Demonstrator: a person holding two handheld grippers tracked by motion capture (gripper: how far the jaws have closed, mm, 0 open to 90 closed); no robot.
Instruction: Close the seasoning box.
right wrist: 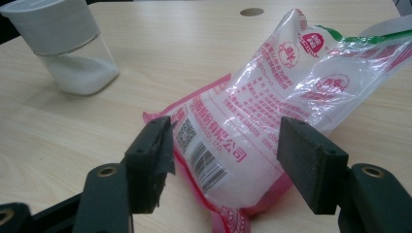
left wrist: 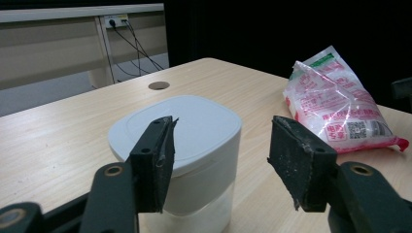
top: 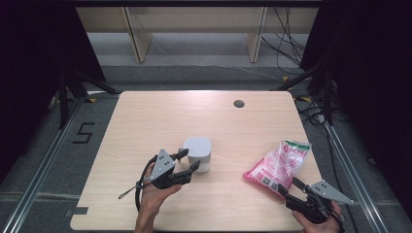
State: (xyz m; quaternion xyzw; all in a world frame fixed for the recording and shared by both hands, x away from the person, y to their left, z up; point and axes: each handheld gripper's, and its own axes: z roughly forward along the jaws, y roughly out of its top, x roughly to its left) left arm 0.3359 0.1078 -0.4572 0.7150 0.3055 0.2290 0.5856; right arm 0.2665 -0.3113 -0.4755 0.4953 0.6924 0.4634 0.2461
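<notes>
While I hold both hands low at the near edge of the table (top: 145, 116), most of what worries me sits on the left. My left gripper (top: 188, 162) has its jaws spread, with nothing pinched. The white-lidded jar (top: 198, 153) stands upright just beyond the tips, near the middle of the table. In the left gripper view the jar (left wrist: 182, 160) sits behind the left-hand jaw rather than centred in the gap, and the lid looks about as broad as the opening. If I push forward from here, I judge that one jaw could ram the lid's rim and shove or tip the jar instead of straddling it. The clear lower part (right wrist: 80, 65) holds a white powder, so a tip-over could mean a spill if the lid is loose; I cannot tell whether it is seated tight.

Moving right, the pink-printed bag (top: 278, 164) lies flat near the right edge, well apart from the jar. My right gripper (top: 290, 187) also has its jaws spread, bracketing the bag's near sealed end (right wrist: 228, 160) without pressing it. The film looks slick and crinkled, and the contents loose. A pinch on the bulging body could slip off or burst a seam. Lifting by one corner could let the contents slump and drag the bag from the pads.
</notes>
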